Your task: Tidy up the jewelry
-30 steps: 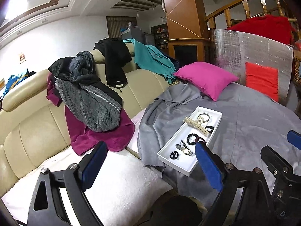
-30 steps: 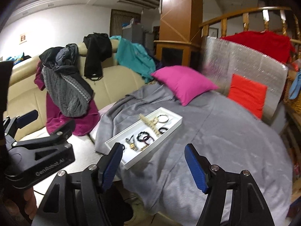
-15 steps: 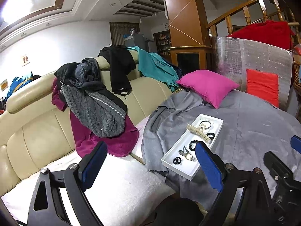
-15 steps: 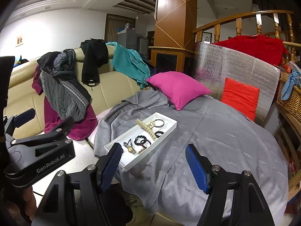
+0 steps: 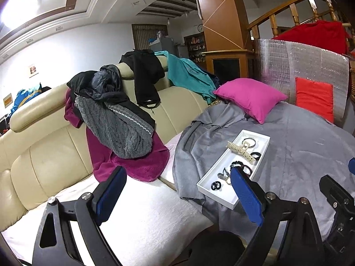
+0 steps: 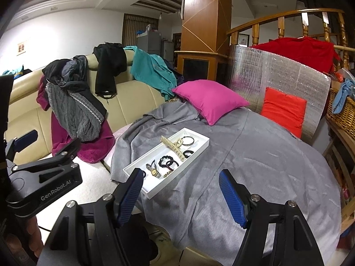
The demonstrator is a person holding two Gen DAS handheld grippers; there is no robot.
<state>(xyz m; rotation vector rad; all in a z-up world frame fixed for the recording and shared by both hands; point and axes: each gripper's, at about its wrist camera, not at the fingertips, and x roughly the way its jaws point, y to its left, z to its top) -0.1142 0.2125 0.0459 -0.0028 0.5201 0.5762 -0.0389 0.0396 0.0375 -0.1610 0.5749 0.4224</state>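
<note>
Both grippers wait over a tray of jewelry on a grey-draped table.

We see the grey cloth [image 6: 255, 155] under the white tray [image 6: 200, 149], at 11 o'clock from our right gripper [image 6: 180, 190]; hair claw [image 6: 172, 147], watch [image 6: 153, 170] inside. Left gripper [image 5: 175, 194] and right both gape, empty. Our worry: loose cloth could slide and drag the tray off.

The only lettering I can make out is "GenRobot.AI", printed in pale grey along the side of the black plastic left gripper [image 6: 22, 140], as the right wrist view catches it. A small framed picture on the white wall [image 6: 21, 47] and a round wall clock [image 5: 200, 28] are too small to read.
</note>
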